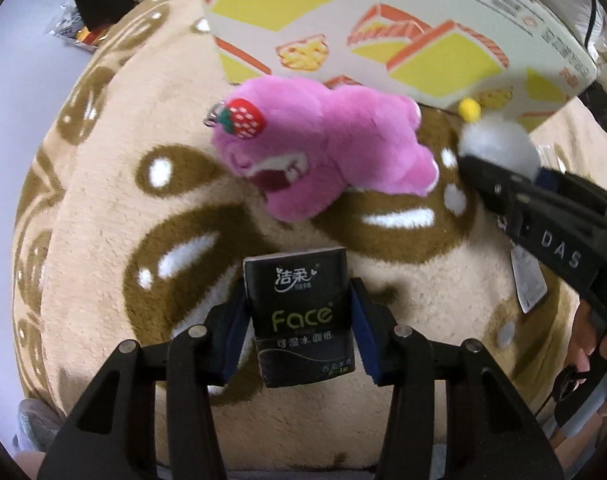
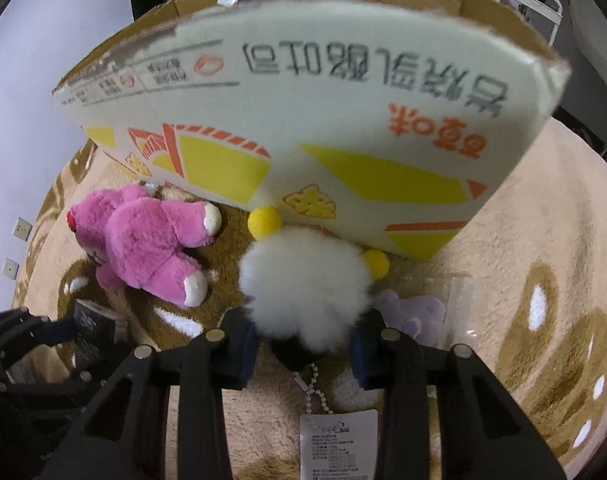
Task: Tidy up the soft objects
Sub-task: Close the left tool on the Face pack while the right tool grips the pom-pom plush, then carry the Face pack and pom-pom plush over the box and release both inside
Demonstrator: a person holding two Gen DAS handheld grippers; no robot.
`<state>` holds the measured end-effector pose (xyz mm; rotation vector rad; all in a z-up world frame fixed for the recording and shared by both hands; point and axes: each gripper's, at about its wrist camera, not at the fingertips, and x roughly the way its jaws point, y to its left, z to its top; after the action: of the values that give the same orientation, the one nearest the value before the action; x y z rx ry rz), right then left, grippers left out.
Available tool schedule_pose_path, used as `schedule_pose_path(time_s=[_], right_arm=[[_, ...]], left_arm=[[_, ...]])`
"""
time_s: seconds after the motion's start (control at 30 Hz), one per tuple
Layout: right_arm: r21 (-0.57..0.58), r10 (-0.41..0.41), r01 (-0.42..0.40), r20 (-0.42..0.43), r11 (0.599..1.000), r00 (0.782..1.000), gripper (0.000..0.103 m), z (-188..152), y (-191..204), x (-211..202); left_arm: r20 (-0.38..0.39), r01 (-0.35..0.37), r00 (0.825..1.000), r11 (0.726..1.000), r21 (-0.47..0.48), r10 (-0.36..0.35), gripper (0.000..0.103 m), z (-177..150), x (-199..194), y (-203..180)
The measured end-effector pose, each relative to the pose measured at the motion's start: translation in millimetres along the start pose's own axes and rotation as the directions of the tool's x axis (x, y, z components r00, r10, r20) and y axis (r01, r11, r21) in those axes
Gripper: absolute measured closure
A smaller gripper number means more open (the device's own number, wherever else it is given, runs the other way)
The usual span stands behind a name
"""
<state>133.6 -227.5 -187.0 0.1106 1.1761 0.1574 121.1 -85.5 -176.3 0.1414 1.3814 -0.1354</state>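
Note:
My left gripper (image 1: 299, 320) is shut on a black tissue pack (image 1: 299, 312) marked "Face", held above the beige rug. A pink plush bear (image 1: 319, 152) with a strawberry charm lies ahead of it, near the cardboard box (image 1: 383, 20). My right gripper (image 2: 303, 344) is shut on a white fluffy plush (image 2: 303, 280) with yellow pom-poms, close to the box's printed wall (image 2: 303, 120). The pink bear (image 2: 151, 240) lies to its left. The right gripper also shows in the left wrist view (image 1: 467, 160), holding the white plush (image 1: 499, 144).
A beige and brown patterned rug (image 1: 103, 200) covers the floor. A pale purple plush (image 2: 415, 312) in clear wrapping lies right of the white plush. A paper tag (image 2: 335, 444) hangs on a bead chain. A foil packet (image 1: 75, 32) lies far left.

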Motion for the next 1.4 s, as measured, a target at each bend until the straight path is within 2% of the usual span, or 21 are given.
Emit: schedule_pose_path(time_s=[0.27,0.47,0.6,0.8,0.93,1.07,1.17,1.23,1.4], right_arm=[[0.027,0.033,-0.032,-0.037,0.999,0.999,0.063,6,-3,6],[0.005,0.052,-0.052,-0.022,0.999,0.998,0.065,3,-6,0],[0.023,0.072,-0.072,-0.005,0.997,0.997,0.066,1,-10,-10],[0.036,0.089,-0.091,0.051,0.995,0.995,0.066,3,-10,-37],[0.039,0.104,-0.108,0.091,0.993,0.99,0.066,1,-5,-58],[0.039,0.101,-0.109,0.166,0.993,0.981,0.066,-6,4,-83],[0.017,0.099,-0.106,0.226,0.994,0.969,0.066,-8,12,-103],[0.005,0.111,-0.117,0.265,0.993,0.958,0.066,-8,14,-118],[-0.029,0.14,-0.139,0.353,0.99,0.925,0.066,-8,23,-152]], left_arm=[[0.045,-0.016,0.999,1.0,-0.023,0.017,0.057,-6,-14,17],[0.142,-0.008,0.99,1.0,-0.009,0.009,0.057,-2,-39,30],[0.223,0.003,0.975,1.0,-0.012,0.0,0.057,-5,-56,25],[0.366,-0.024,0.93,0.998,-0.056,0.042,0.057,-12,-76,25],[0.457,-0.021,0.888,0.996,-0.091,0.06,0.057,-14,-95,33],[0.493,-0.033,0.867,0.995,-0.095,0.075,0.057,-18,-104,39],[0.538,-0.063,0.837,0.995,-0.083,0.098,0.057,-19,-111,42],[0.572,-0.067,0.814,0.995,-0.076,0.099,0.057,-21,-121,39],[0.665,-0.099,0.732,0.989,-0.111,0.148,0.057,-26,-143,37]])
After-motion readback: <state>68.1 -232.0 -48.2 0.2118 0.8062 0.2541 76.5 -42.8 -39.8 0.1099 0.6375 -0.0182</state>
